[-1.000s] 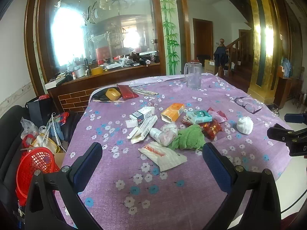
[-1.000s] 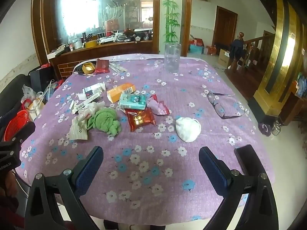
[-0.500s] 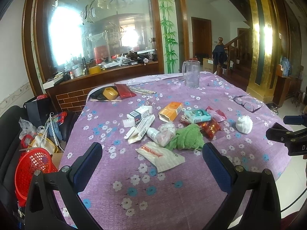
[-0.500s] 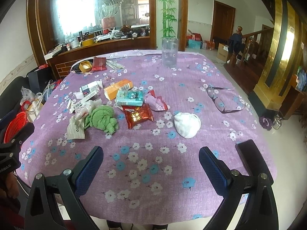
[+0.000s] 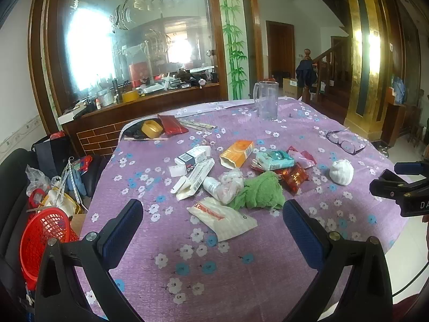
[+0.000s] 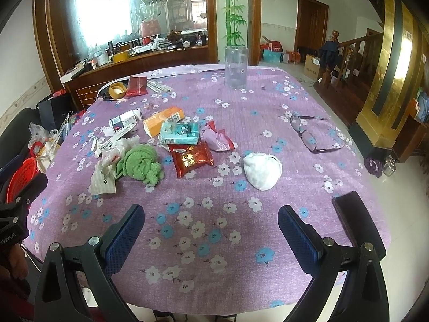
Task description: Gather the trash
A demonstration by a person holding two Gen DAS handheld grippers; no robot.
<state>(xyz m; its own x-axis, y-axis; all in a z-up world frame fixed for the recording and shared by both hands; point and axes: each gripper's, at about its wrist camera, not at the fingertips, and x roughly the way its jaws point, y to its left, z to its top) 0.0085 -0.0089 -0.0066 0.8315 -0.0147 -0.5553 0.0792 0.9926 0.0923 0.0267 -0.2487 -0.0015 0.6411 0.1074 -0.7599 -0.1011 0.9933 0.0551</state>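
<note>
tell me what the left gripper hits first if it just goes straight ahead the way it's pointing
Probably the flat white wrapper, lying between the open left gripper fingers' line, just ahead; the green cloth sits just beyond. Depth is hard to judge.

clear jug [image 6: 235, 67] at table's far edge, glasses [image 6: 312, 135] right, tape roll [image 5: 152, 129] far left

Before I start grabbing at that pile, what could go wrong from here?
The eyeglasses and the dark phone by the right gripper lie among the litter on the tablecloth; they might get swept up as trash. The green cloth overlaps the wrappers, so the left gripper may drag several at once. The clear pitcher could tip if the cloth is tugged.
</note>
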